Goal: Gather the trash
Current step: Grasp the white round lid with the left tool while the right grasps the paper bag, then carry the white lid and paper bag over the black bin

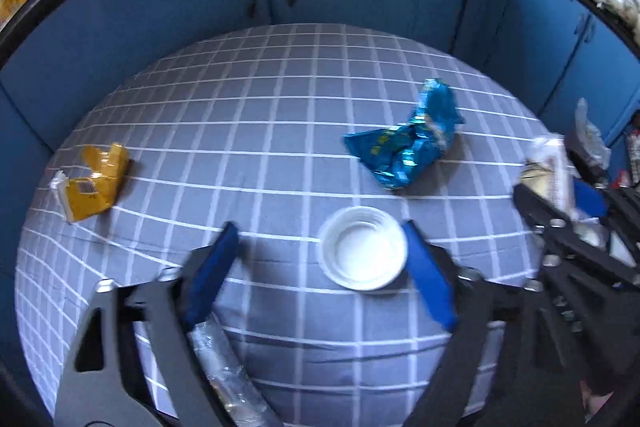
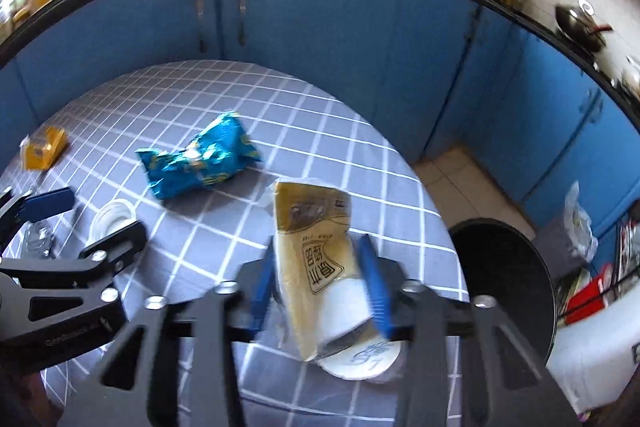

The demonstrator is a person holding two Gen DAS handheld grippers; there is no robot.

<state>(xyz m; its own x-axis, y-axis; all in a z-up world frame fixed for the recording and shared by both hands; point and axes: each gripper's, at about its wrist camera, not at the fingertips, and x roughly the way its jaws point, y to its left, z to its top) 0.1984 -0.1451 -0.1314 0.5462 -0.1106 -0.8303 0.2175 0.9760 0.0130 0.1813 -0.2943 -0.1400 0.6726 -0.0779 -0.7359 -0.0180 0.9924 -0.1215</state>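
Observation:
A round table (image 1: 256,115) with a grey checked cloth holds trash. My left gripper (image 1: 320,239) is open just above the cloth; a white plastic cup (image 1: 363,253) lies between its fingers, close to the right finger. A crumpled blue snack bag (image 1: 412,143) lies beyond it, and a yellow wrapper (image 1: 94,183) at the far left. My right gripper (image 2: 320,259) is shut on a tan and white paper carton (image 2: 316,247), held above the table's right side. The blue bag (image 2: 200,159) and the cup (image 2: 110,217) also show in the right wrist view.
A black round bin (image 2: 508,275) stands on the floor right of the table. Blue cabinets (image 2: 320,27) ring the far side. Clear plastic wrap (image 1: 228,375) lies under the left gripper. Clutter and a white appliance (image 2: 592,339) sit at far right.

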